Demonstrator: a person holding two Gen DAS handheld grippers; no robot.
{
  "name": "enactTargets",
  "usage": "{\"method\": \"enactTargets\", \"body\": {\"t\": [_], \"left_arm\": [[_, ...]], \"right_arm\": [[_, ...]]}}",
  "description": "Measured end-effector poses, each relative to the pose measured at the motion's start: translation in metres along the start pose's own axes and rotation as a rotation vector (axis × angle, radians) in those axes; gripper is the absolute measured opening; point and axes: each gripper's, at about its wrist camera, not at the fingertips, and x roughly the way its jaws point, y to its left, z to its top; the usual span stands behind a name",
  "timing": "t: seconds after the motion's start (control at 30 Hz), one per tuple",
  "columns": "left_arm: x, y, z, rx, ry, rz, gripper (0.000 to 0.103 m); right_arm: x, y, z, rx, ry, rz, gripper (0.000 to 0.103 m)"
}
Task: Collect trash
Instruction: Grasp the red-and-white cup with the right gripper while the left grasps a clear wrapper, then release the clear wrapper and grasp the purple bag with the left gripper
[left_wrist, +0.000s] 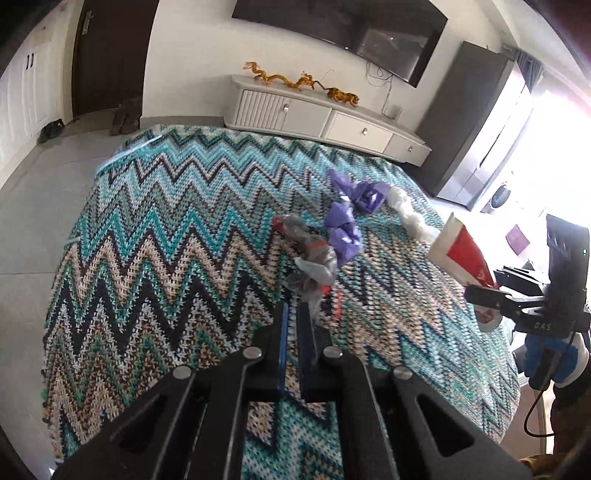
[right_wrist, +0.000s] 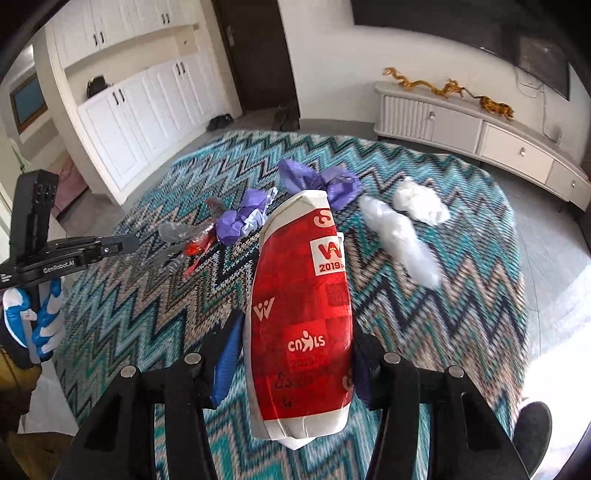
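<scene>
In the left wrist view my left gripper (left_wrist: 293, 308) is shut, with a strand of a clear grey plastic wrapper (left_wrist: 310, 258) with red bits pinched at its tips. The right wrist view shows that left gripper (right_wrist: 125, 243) from the side, with the wrapper (right_wrist: 181, 236) trailing from it. My right gripper (right_wrist: 295, 332) is shut on a crushed red and white paper cup (right_wrist: 299, 314), held above the zigzag blanket (right_wrist: 129, 314). From the left wrist view the cup (left_wrist: 458, 254) sticks out of the right gripper (left_wrist: 480, 299).
Crumpled purple plastic (left_wrist: 343, 229) (right_wrist: 325, 181) and white plastic wads (left_wrist: 406, 214) (right_wrist: 399, 232) lie farther back on the blanket. A low white cabinet (left_wrist: 325, 118) stands beyond it. White cupboards (right_wrist: 129, 122) line the left wall. A gloved hand (right_wrist: 37, 317) holds the left gripper.
</scene>
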Motion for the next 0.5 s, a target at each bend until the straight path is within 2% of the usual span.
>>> {"method": "enactTargets", "body": {"t": [0.17,0.23,0.37,0.43,0.5], "left_arm": [[-0.001,-0.01,0.009,-0.01,0.0,-0.028,0.012],[0.002,-0.016,0.014,-0.006,-0.001,-0.035,0.027],[0.015,-0.037,0.032,0.036,-0.003,-0.04,0.033],[0.023,-0.048,0.042,0.061,-0.011,-0.022,0.053],[0.033,-0.059,0.053,0.084,-0.008,-0.019,0.056]], "right_arm": [[-0.027,-0.01,-0.013,0.055,-0.041,-0.007,0.049],[-0.035,-0.016,-0.02,0.083,-0.053,-0.013,0.049],[-0.043,-0.031,-0.032,0.132,-0.062,-0.027,0.049],[-0.045,-0.04,-0.036,0.161,-0.068,-0.031,0.05],[-0.047,-0.049,-0.038,0.185,-0.074,-0.032,0.05]]}}
